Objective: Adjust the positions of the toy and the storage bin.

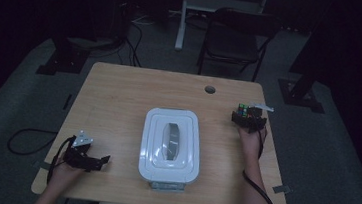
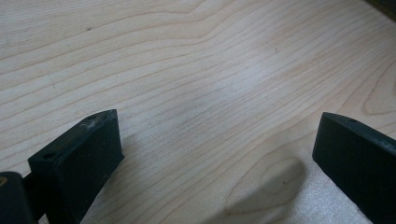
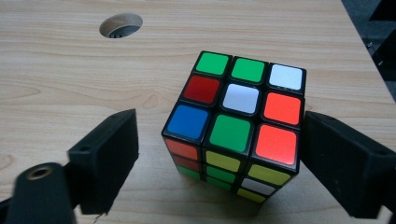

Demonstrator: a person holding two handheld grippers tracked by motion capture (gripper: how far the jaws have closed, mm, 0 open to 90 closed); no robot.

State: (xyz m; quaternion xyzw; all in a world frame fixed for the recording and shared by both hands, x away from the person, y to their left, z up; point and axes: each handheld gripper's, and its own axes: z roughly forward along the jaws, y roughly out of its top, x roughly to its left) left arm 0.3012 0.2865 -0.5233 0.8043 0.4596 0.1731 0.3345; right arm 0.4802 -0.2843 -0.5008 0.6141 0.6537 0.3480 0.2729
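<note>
Spread right tongs (image 3: 219, 154) flank scrambled cube (image 3: 236, 123) (green-heavy top); left tongs (image 2: 215, 154) spread.

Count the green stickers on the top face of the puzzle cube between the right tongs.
3. On the cube, two sit side by side on the far edge, at the left corner and middle; one is in the middle of the near edge.
</note>
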